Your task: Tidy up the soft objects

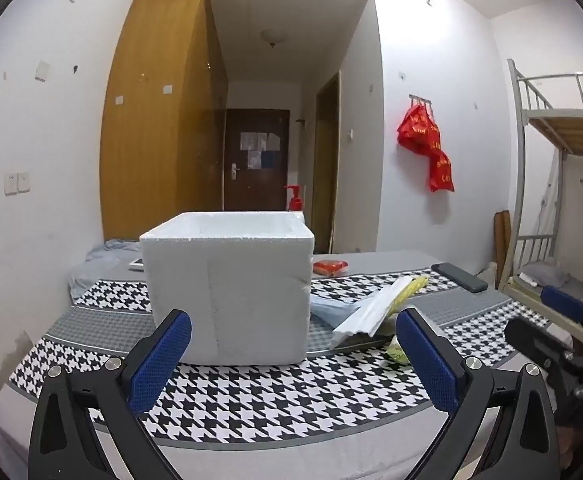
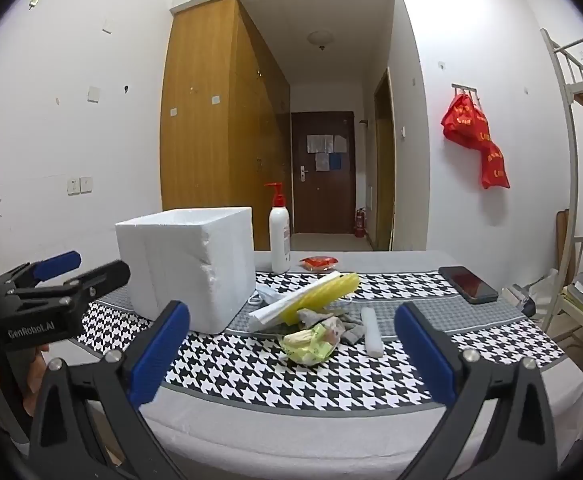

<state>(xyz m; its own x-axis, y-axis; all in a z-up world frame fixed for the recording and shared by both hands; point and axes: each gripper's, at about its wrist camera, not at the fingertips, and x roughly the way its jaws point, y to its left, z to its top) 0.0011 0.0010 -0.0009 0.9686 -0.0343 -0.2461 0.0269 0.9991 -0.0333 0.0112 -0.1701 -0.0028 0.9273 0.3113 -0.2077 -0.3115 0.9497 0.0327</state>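
Note:
A white foam box (image 1: 229,284) (image 2: 189,264) stands open-topped on the houndstooth cloth (image 2: 251,364). To its right lies a pile of soft things: a yellow and white foam sheet (image 2: 315,292) (image 1: 383,308), a crumpled yellow-green wrapper (image 2: 309,342), grey cloth (image 2: 351,330) and a white foam stick (image 2: 371,332). My left gripper (image 1: 293,326) stands open in front of the box, nothing between its blue pads. My right gripper (image 2: 291,318) is open too, short of the pile. The left gripper (image 2: 73,270) also shows at the left edge of the right wrist view, held by a hand.
A white pump bottle with a red top (image 2: 279,240) stands behind the box, with a red packet (image 2: 318,263) beside it. A black phone (image 2: 467,284) lies at the right rear of the cloth. A metal bunk bed (image 1: 547,184) stands to the right.

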